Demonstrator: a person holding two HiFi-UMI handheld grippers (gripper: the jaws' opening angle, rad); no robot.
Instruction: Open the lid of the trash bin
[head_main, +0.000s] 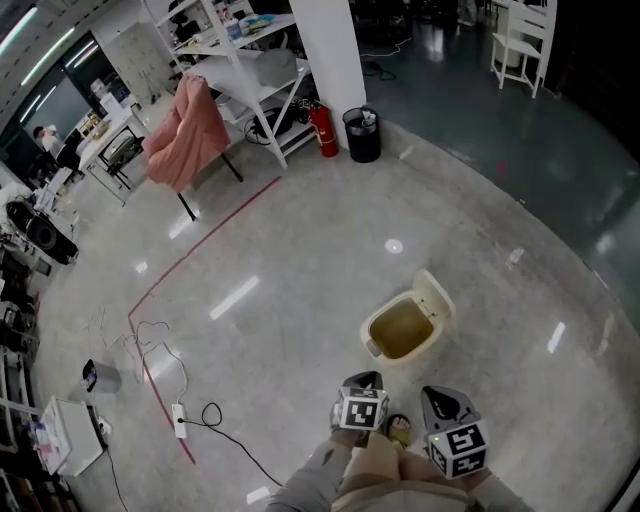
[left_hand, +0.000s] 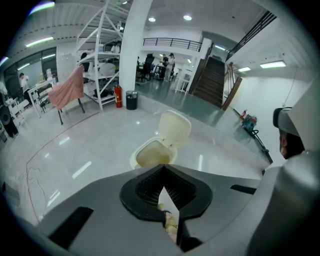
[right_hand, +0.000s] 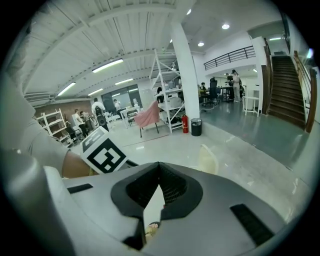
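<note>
A cream trash bin (head_main: 401, 330) stands on the grey floor just ahead of me, its lid (head_main: 435, 298) tipped up and back so the inside shows. The left gripper view has the same bin (left_hand: 151, 153) with its raised lid (left_hand: 173, 128) straight beyond the jaws. The right gripper view catches only the lid (right_hand: 207, 159) over the gripper body. My left gripper (head_main: 364, 381) and right gripper (head_main: 441, 400) are held close to my body, short of the bin and apart from it. Both have their jaws together with nothing held, left gripper (left_hand: 163, 169), right gripper (right_hand: 159, 175).
A black bin (head_main: 362, 135) and a red fire extinguisher (head_main: 322, 130) stand by a white column (head_main: 325, 50) far ahead. White shelving (head_main: 250, 75) and a pink cloth (head_main: 185, 130) on a stand lie at the far left. Cables and a power strip (head_main: 180, 416) trail at the left.
</note>
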